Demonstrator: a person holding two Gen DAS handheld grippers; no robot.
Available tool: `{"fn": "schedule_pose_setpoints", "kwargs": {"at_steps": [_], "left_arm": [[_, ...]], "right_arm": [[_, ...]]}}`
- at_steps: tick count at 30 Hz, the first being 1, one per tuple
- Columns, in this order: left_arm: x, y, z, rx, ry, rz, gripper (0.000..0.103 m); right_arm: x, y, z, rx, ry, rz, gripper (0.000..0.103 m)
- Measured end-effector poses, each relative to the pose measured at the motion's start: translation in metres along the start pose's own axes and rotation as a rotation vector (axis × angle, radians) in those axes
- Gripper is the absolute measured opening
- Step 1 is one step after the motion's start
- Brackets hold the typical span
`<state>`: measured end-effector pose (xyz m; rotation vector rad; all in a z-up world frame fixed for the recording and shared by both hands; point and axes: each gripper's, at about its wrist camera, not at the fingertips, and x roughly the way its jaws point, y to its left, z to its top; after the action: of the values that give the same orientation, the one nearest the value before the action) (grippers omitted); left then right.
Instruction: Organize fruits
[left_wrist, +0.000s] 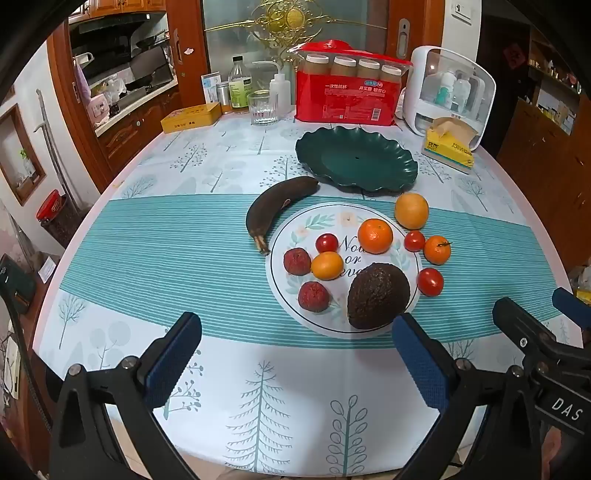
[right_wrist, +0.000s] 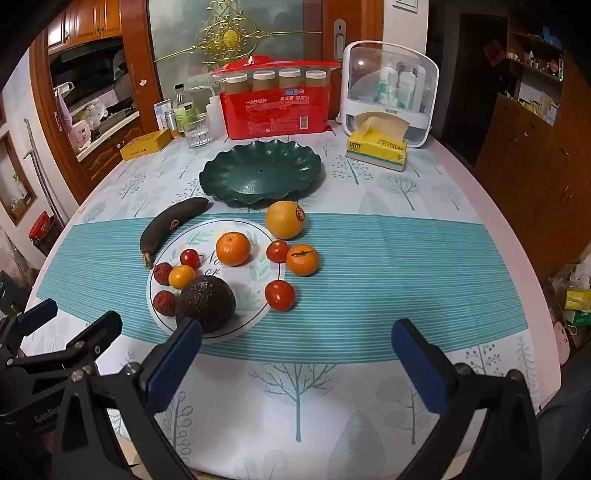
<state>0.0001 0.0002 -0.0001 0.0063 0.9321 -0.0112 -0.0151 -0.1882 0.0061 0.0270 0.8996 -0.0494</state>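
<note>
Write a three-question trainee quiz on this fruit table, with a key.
1. True or false: the green dish already holds fruit.
2. Which fruit lies off the white plate? A avocado B banana C lychees
3. Fill in: both the left claw and the right claw are ____.

Key: 1 false, it is empty. 2 B, the banana lies on the cloth beside the plate's rim. 3 open, with nothing between their pads.

Both wrist cameras looked steeply down across the table (left_wrist: 258, 369) from its near edge. They shared the plate (left_wrist: 295, 218) (right_wrist: 266, 236) and fruit, left view slightly nearer.
</note>
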Motion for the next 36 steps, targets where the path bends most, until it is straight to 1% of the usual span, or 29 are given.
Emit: {"fn": "schedule_pose_setpoints", "kwargs": {"at_steps": [5,9,13,22,36], "left_arm": [[0.001,-0.001,0.000,0.000,0.004,-0.010,0.102],[0.002,-0.006,0.001,-0.001,0.004,-0.025,0.100],[0.003,-0.010,0.001,0.003,0.001,-0.030,0.099],[-0.003,0.000,-0.003,-0.016,-0.003,-0.071,0.095],[-0.004,0.002,-0.001,-0.024,0.011,-0.068,0.095]], "right_arm": [[0.000,-0.001,0.000,0.000,0.005,-0.003,0.103],[-0.001,-0.001,-0.001,0.003,-0.002,0.013,0.103],[-0.003,-0.001,0.005,0.004,-0.013,0.014,0.103],[-0.005,-0.004,-0.001,0.011,-0.021,0.024,0.103],[-0.005,-0.001,-0.001,0.010,-0.018,0.024,0.103]]}}
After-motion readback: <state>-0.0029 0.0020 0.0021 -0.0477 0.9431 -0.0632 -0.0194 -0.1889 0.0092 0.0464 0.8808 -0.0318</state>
